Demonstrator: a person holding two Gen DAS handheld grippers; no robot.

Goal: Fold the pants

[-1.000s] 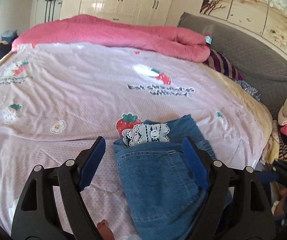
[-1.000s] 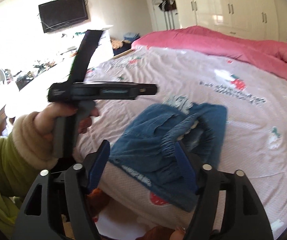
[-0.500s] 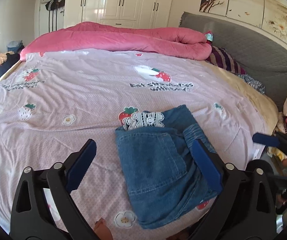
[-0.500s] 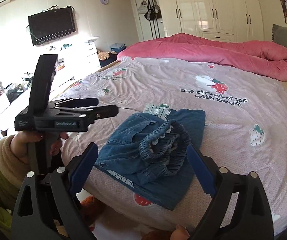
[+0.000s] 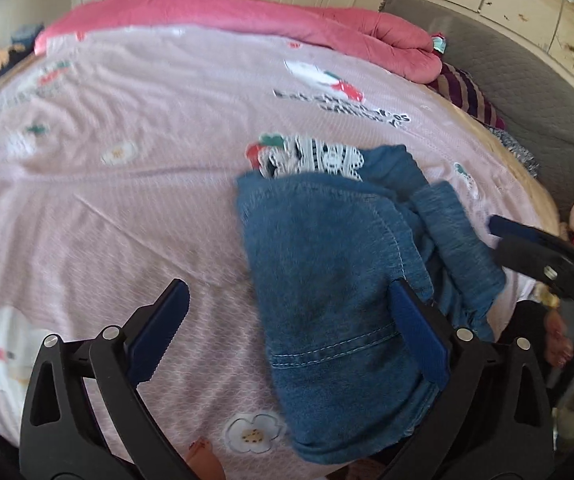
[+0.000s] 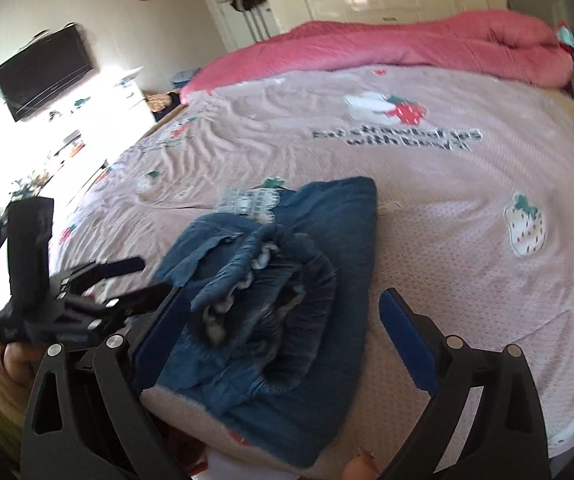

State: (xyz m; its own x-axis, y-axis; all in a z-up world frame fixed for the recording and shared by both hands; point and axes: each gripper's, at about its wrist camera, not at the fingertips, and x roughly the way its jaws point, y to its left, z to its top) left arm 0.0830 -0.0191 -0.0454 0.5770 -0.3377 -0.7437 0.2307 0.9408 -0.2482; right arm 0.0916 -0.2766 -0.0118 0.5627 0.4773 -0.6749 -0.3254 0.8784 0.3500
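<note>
The folded blue denim pants [image 5: 339, 292] with white lace trim [image 5: 315, 158] lie near the front edge of the bed; they also show in the right wrist view [image 6: 283, 304], waistband bunched on top. My left gripper [image 5: 287, 332] is open and empty, its right finger over the pants' near edge. My right gripper [image 6: 283, 340] is open and empty, just in front of the pants. The left gripper [image 6: 99, 284] shows at the left of the right wrist view; the right gripper [image 5: 543, 252] shows at the right of the left wrist view.
The bed has a pink strawberry-print sheet [image 5: 127, 200] and a rolled pink duvet [image 5: 247, 16] at the far side. A grey headboard [image 5: 527, 80] and clothes pile stand right. A TV [image 6: 43, 68] and dresser are left.
Both grippers have moved in closer to the pants after pulling back. Both stay open. The pants lie in the same folded heap.
</note>
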